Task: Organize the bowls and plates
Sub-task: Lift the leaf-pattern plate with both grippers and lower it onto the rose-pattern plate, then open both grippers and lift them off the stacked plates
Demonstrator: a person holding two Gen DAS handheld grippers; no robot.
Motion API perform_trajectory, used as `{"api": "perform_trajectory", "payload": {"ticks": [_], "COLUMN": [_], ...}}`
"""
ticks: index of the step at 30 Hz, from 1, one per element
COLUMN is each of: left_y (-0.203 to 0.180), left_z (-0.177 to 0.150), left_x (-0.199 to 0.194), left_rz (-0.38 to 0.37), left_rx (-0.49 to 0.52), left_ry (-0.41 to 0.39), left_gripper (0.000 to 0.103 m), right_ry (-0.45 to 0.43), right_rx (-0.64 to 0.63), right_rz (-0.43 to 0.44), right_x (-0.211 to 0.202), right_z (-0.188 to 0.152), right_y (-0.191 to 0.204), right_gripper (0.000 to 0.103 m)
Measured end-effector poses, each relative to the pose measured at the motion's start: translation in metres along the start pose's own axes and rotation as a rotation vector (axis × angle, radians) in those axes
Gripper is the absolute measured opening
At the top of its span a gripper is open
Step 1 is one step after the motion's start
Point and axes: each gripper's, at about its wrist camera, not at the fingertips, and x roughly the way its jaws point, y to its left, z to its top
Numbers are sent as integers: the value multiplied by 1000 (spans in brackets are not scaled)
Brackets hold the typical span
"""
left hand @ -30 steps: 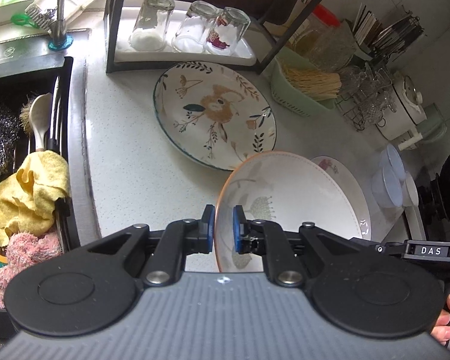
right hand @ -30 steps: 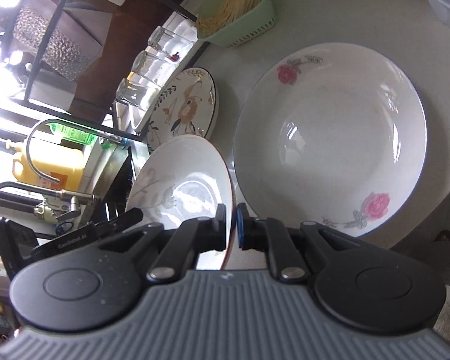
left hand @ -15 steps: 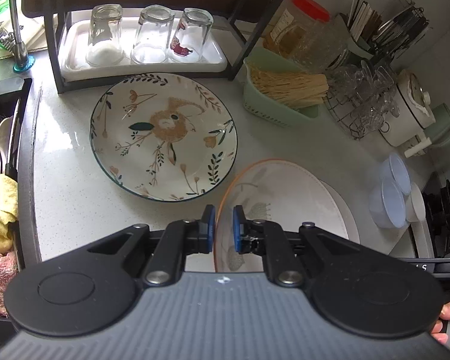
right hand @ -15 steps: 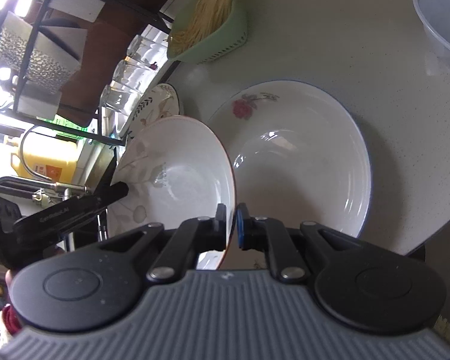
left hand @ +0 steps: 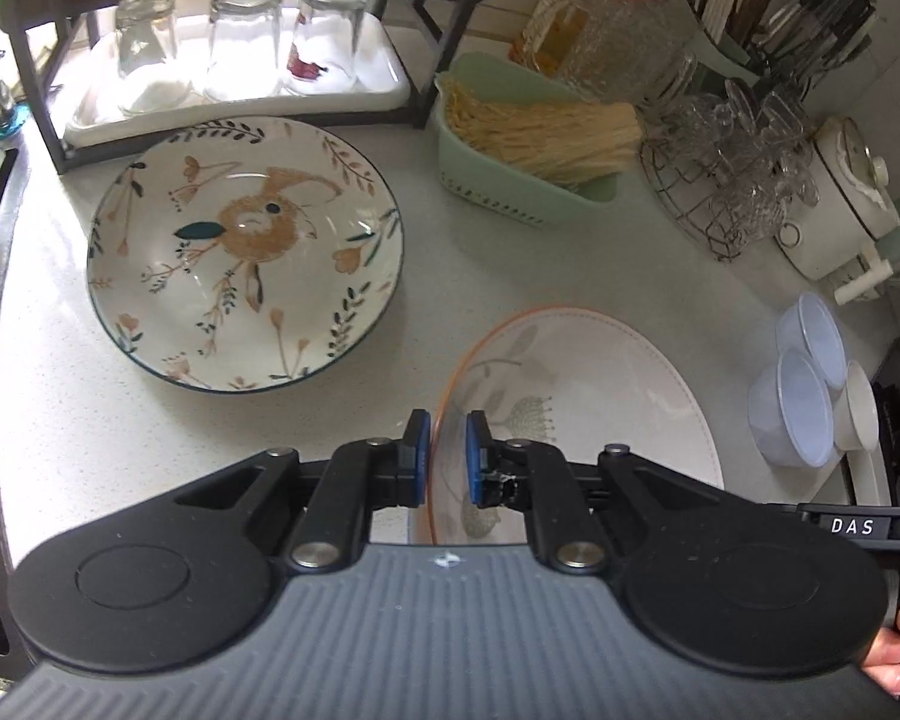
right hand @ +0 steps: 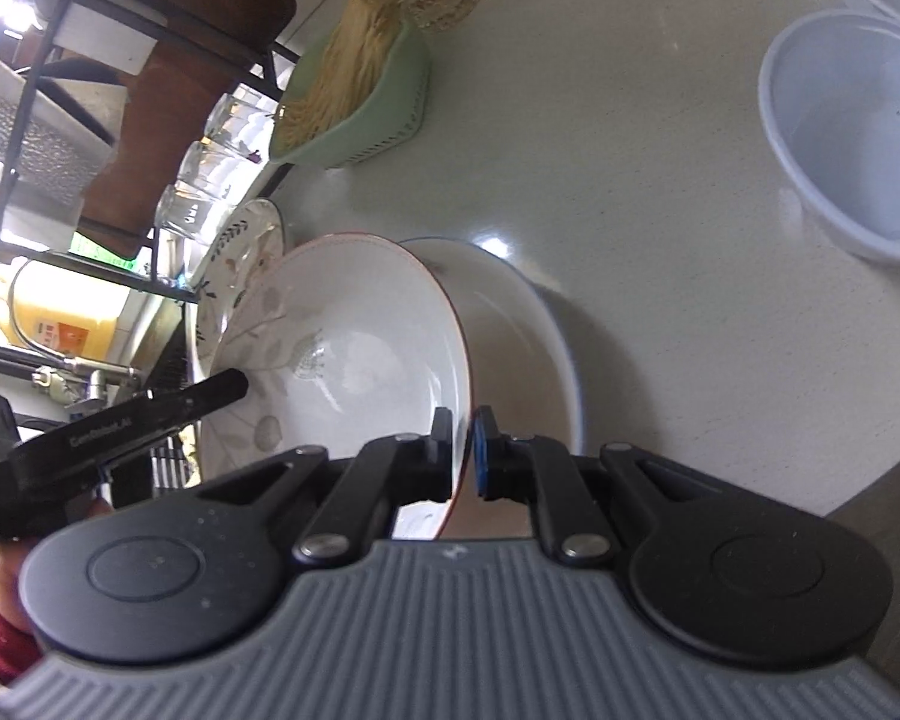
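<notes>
The left gripper [left hand: 448, 456] pinches the near rim of an orange-rimmed bowl [left hand: 576, 396], one blue pad on each side of the edge. The right gripper [right hand: 463, 453] is clamped on the same bowl [right hand: 354, 354] at another part of the rim, its pads tight against the thin wall. The bowl is white with a fine orange-red edge line and a pale grey leaf and dandelion print inside. It is held tilted over a white plate [right hand: 522, 324] with a blue rim, which lies on the pale speckled counter [left hand: 486, 276]; whether the two touch cannot be told.

Just beyond, to the left in the left wrist view, one floral plate [left hand: 246, 252] lies flat on the counter, painted with a tan rabbit, leaves and flowers, and edged in dark blue. Well to the right stand three small bowls [left hand: 801, 414], two translucent bluish and one white, close together.

Farther back, a green basket [left hand: 528, 186] holds pale sticks. Behind the floral plate, three glasses [left hand: 243, 30] stand upside down on a white tray [left hand: 390, 81] under a black rack [left hand: 48, 120].
</notes>
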Motion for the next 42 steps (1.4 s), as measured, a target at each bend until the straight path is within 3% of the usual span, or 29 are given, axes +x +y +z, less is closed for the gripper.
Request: {"api": "perform_trajectory", "payload": {"ticks": [6,25,32,36,42], "left_y": [-16,-25,-24,-16,-19], "left_z": [-5,-19,-17,-16,-19], "left_x": [13,19,16,6,-6], "left_rz": [27,134,183,143,161], "left_rx": [70,160,130,45,29], "left_ry": [25,58,61,50,11], "left_gripper": [14,15,15,15,15], "right_ry": [-8,-44,-63,-80,-82], "right_rx": [-24,-56,-68,-101,-120], "right_rz": [-47,-106,-110,-127,-133], "right_x": [-3,10,13,14,17], "right_z": [-3,-8,-6,-6,-4], "right_y": [-10,-7,-3,1,4], "right_gripper": [10,10,9,9,10]}}
